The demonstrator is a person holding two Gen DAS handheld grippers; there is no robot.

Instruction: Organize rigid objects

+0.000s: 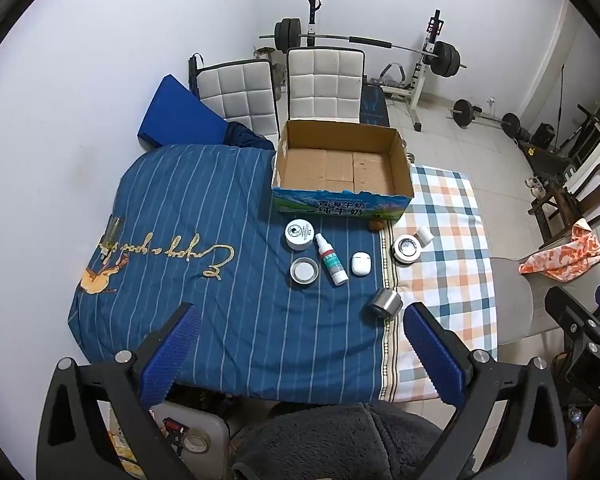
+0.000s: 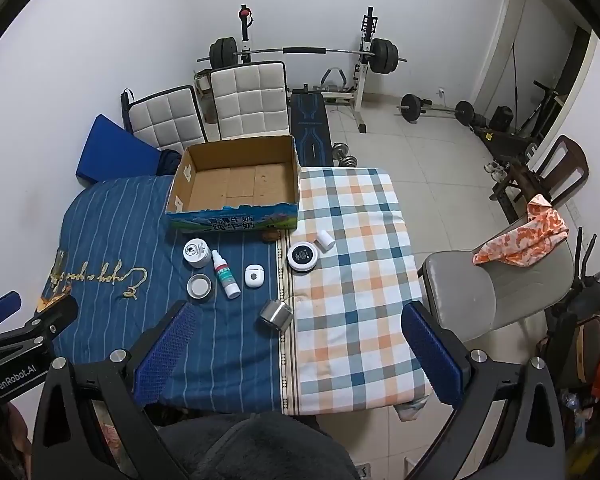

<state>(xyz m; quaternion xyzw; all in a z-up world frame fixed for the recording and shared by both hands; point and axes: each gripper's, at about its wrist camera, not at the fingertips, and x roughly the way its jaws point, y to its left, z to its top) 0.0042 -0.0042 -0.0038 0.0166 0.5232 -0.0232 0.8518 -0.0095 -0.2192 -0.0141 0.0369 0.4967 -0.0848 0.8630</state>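
Note:
An empty cardboard box stands at the far side of the cloth-covered table. In front of it lie a white jar, a metal tin, a spray bottle, a white earbud case, a steel cup on its side, a round black-topped jar and a small white bottle. My left gripper and right gripper hover open above the table's near edge, holding nothing.
A blue striped cloth covers the table's left half, a checked cloth the right. A small brown object lies by the box. Two white padded chairs stand behind. A grey chair with an orange cloth sits right. Gym weights fill the back.

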